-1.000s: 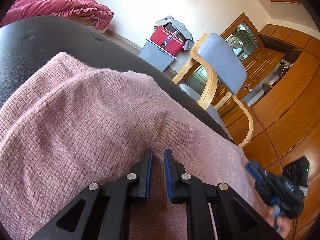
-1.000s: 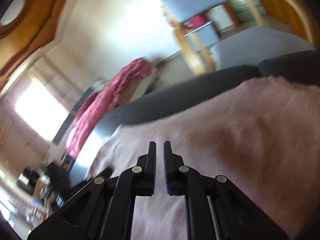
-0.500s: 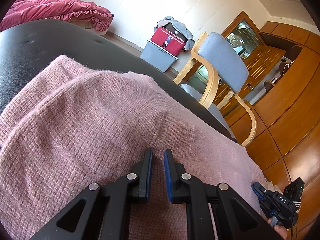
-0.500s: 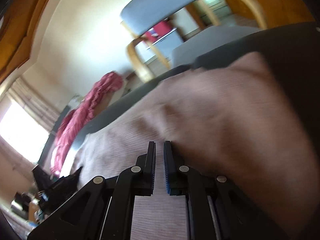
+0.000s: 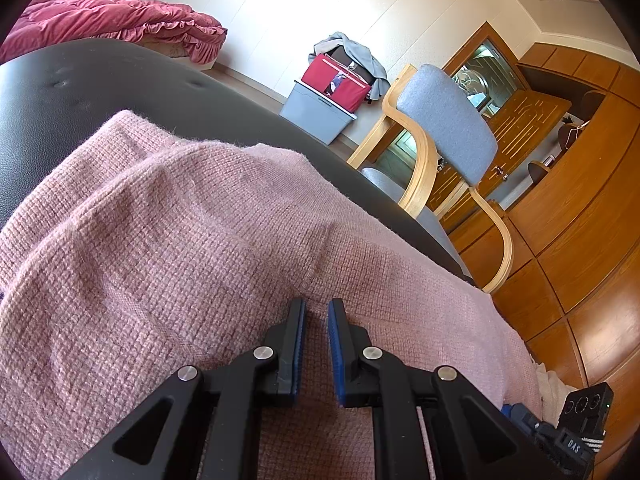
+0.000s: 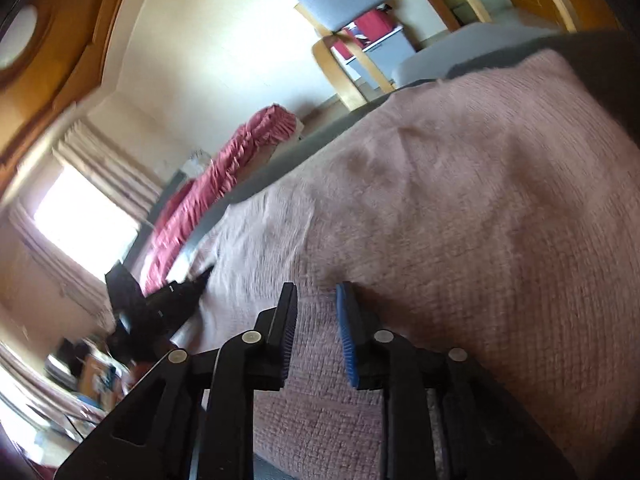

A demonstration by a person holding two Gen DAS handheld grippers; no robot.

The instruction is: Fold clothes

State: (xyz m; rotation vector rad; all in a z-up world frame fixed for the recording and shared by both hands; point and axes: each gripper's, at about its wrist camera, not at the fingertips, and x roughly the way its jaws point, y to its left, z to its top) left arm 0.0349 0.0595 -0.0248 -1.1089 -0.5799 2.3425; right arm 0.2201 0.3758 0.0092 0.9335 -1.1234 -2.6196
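Sweater [image 5: 192, 240], pink knit, lies spread over the black table [image 5: 80, 92], bunched into soft ridges and covering most of what I see in both views. My left gripper [image 5: 316, 308] sits low over the knit with its jaws drawn close, a narrow strip of fabric showing in the slit between the blue pads [image 5: 335, 344]; whether any knit is actually pinched there I cannot tell. My right gripper [image 6: 316, 292] has its jaws parted wider, pads clear of each other, tips down at the sweater [image 6: 460, 200] beside a raised fold. That view is motion-blurred. Each tool shows in the other's camera: the right one at the lower right corner of the left view, the left one as a dark shape at the sweater's far edge in the right view. Beyond the table stand a grey-padded wooden chair [image 5: 448, 132], a grey bin [image 5: 316, 112] topped with a red bag [image 5: 336, 82], and a bed with red bedding [image 5: 112, 24].
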